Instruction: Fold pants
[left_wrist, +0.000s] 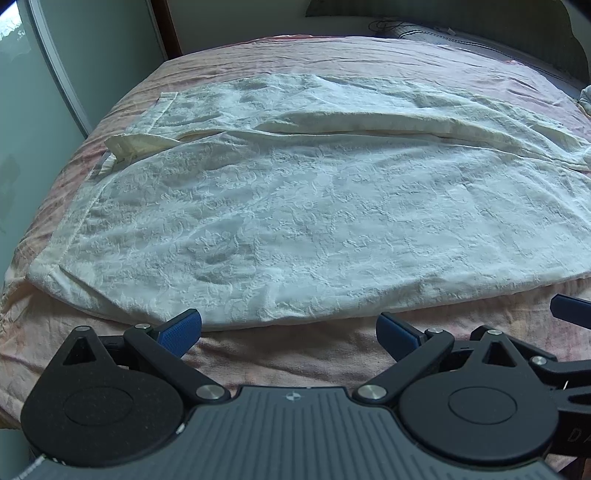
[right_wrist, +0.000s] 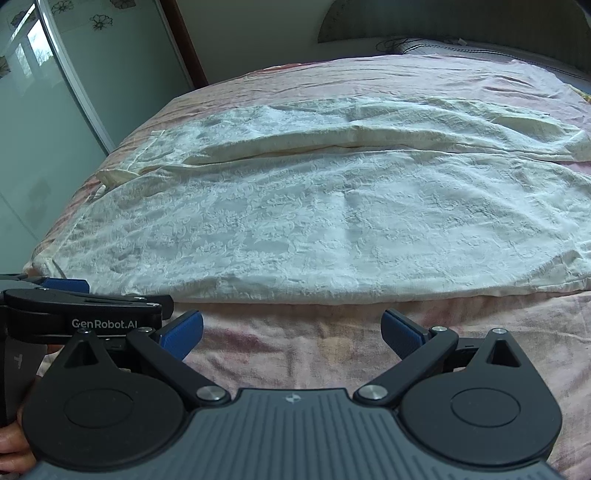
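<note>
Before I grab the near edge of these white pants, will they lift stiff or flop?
Probably floppy: the white pants lie in soft wrinkles on the pink bedsheet. They look thin and light, since the lacy weave seems sheer. One leg may trail, as the far leg lies loosely bunched.

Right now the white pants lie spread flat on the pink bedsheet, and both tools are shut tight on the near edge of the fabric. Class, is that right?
Not quite. The white pants do lie spread on the pink bedsheet, but the left tool and right tool are open and short of the fabric, touching nothing. Both wrist views show it.
</note>
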